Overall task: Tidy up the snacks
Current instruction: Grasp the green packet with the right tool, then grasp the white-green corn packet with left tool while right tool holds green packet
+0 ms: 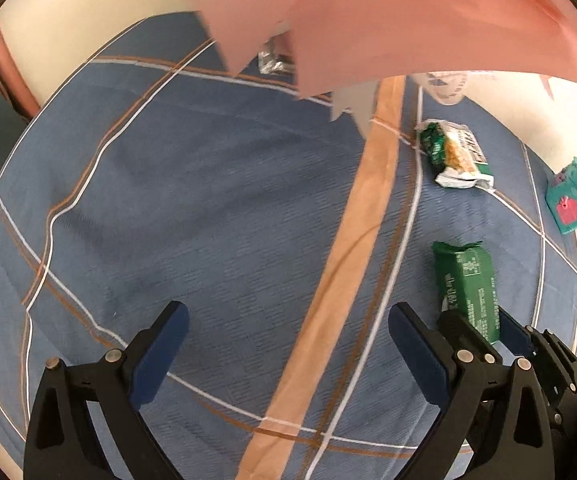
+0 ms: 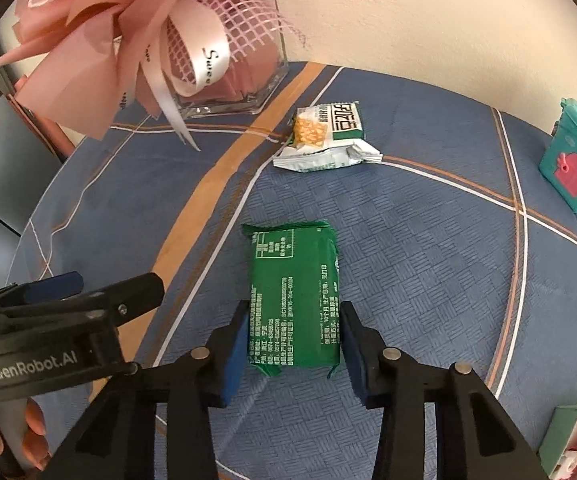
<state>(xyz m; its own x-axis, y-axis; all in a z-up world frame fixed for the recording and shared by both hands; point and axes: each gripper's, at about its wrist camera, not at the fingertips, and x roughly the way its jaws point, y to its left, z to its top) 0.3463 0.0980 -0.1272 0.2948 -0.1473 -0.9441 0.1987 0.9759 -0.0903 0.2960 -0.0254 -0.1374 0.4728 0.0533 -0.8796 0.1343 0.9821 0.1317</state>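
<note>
On my right camera, the right gripper point(image 2: 294, 350) has its fingers pinching the near end of the green snack packet point(image 2: 294, 294), which lies flat on the blue-clothed tabletop point(image 2: 428, 280), long axis running away from me. Only this view shows the glass vase point(image 2: 244, 84). My left gripper point(image 1: 288, 354) hangs spread over bare cloth. Beyond lies the white-green snack packet point(image 2: 328, 136).

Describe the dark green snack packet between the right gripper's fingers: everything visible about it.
The dark green snack packet is a rectangular pillow-style wrapper, glossy foil or plastic by its look, with crimped ends and white printed text and a table facing up. It lies flat on the blue patterned cloth. The right gripper straddles its near end, blue pads against both long sides.
</note>
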